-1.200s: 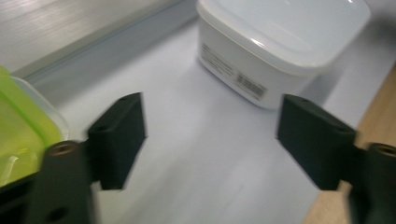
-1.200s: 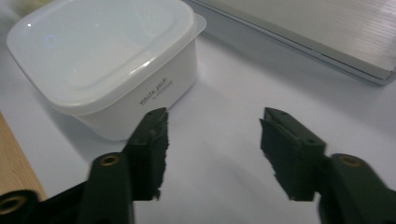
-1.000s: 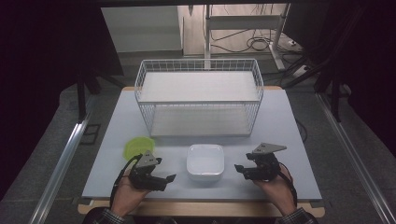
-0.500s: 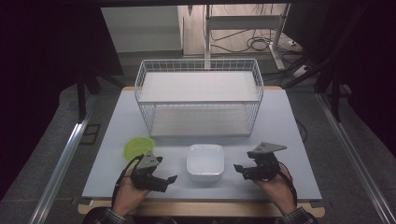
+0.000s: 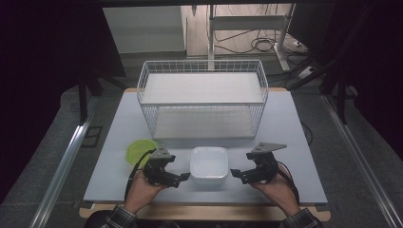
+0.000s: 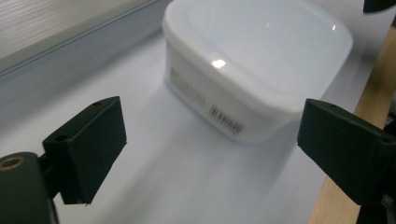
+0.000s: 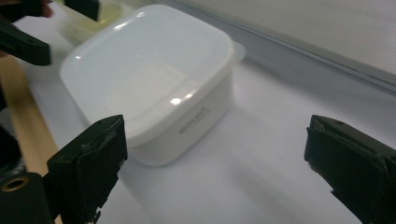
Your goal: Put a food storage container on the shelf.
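Observation:
A white square lidded container (image 5: 209, 164) sits near the front of the white tabletop (image 5: 294, 128). My left gripper (image 5: 183, 177) lies just left of it, held in a hand, jaws pointing at it. In the left gripper view the gripper (image 6: 210, 144) is open, and the container (image 6: 261, 60) lies beyond its jaws with its barcode side facing me. My right gripper (image 5: 236, 174) lies just right of the container. It (image 7: 217, 158) is open too, with the container (image 7: 149, 79) ahead and to the left. Both pairs of jaws have just been opening, with nothing between them.
A white wire basket (image 5: 202, 97) stands across the middle of the table behind the container. A flat lime-green disc (image 5: 139, 151) lies left of the container, behind my left hand. A wooden strip (image 5: 204, 212) borders the table's front edge.
My left gripper has shifted a little to the right, closer to the container. The right hand and the container have stayed where they were.

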The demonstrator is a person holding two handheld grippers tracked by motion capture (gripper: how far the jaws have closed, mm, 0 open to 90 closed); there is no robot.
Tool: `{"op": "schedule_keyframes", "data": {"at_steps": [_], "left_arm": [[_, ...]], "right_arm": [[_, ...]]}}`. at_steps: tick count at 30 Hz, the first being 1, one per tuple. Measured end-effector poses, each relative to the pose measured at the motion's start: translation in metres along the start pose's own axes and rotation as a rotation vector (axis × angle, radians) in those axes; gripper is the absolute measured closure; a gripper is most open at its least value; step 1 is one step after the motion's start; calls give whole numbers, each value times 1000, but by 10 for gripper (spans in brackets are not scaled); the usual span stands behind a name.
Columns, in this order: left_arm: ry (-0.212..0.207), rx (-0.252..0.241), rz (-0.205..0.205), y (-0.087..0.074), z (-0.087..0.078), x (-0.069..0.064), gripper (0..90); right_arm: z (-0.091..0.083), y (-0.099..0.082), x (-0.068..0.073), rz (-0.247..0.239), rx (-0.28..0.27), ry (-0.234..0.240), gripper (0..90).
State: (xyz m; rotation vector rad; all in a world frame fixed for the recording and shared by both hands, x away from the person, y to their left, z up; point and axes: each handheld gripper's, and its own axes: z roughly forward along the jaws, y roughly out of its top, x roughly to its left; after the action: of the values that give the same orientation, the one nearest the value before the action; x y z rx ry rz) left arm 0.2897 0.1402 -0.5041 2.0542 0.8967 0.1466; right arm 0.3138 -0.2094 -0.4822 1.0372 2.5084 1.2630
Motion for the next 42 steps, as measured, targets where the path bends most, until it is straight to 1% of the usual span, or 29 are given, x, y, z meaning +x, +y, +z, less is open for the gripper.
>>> {"op": "schedule_keyframes", "data": {"at_steps": [3, 5, 8, 10, 11, 13, 15, 17, 18, 19, 20, 21, 22, 23, 24, 26, 27, 29, 31, 33, 34, 36, 37, 40, 42], "left_arm": [[-5, 4, 10, 6, 6, -2, 78], [-23, -2, -6, 9, 9, -2, 97], [-42, -2, -16, 15, 14, 1, 100], [-79, 9, -42, 19, 20, 4, 100], [-96, 12, -37, 20, 23, 7, 100], [-112, 28, -46, 22, 28, 9, 98], [-145, 41, -64, 24, 33, 12, 87], [-168, 43, -79, 24, 36, 14, 90], [-190, 46, -93, 25, 37, 15, 107], [-190, 46, -93, 25, 37, 15, 137], [-209, 50, -108, 25, 38, 16, 137], [-210, 56, -114, 26, 38, 16, 148], [-209, 59, -123, 26, 37, 16, 158], [-209, 62, -136, 25, 35, 16, 190], [-209, 70, -166, 25, 34, 15, 207], [-210, 79, -180, 24, 31, 14, 247], [-205, 83, -185, 24, 29, 12, 264], [-188, 89, -179, 24, 26, 8, 297], [-168, 89, -164, 24, 21, 4, 350], [-157, 80, -168, 23, 17, 1, 409], [-153, 76, -173, 22, 15, 0, 444], [-142, 59, -178, 19, 11, -4, 483], [-131, 59, -179, 18, 10, -6, 500], [-91, 57, -170, 16, 4, -15, 534], [-83, 48, -178, 13, 2, -18, 559]], "right_arm": [[4, 5, 3, 17, 23, 31, 90], [7, 9, 5, 25, 29, 58, 118], [13, 15, 7, 34, 36, 88, 143], [18, 18, 7, 48, 51, 104, 157], [20, 18, 6, 56, 57, 113, 165], [25, 18, 4, 72, 65, 128, 178], [31, 19, 1, 87, 79, 147, 201], [35, 20, -1, 103, 90, 166, 240], [37, 21, -2, 107, 95, 174, 261], [37, 21, -2, 107, 95, 174, 261], [39, 21, -3, 118, 101, 184, 294], [41, 23, -4, 146, 113, 205, 312], [41, 24, -4, 153, 119, 204, 329], [39, 24, -5, 170, 126, 199, 380], [37, 24, -5, 175, 126, 198, 402], [34, 24, -3, 185, 131, 188, 441], [32, 24, -2, 186, 133, 184, 455], [28, 24, 3, 184, 136, 159, 495], [24, 24, 8, 173, 136, 136, 521], [20, 22, 12, 179, 129, 122, 560], [18, 20, 14, 183, 126, 120, 582], [14, 17, 16, 197, 112, 121, 609], [13, 16, 18, 199, 107, 116, 619], [9, 15, 24, 211, 99, 102, 658], [8, 14, 26, 228, 93, 98, 679]]}}
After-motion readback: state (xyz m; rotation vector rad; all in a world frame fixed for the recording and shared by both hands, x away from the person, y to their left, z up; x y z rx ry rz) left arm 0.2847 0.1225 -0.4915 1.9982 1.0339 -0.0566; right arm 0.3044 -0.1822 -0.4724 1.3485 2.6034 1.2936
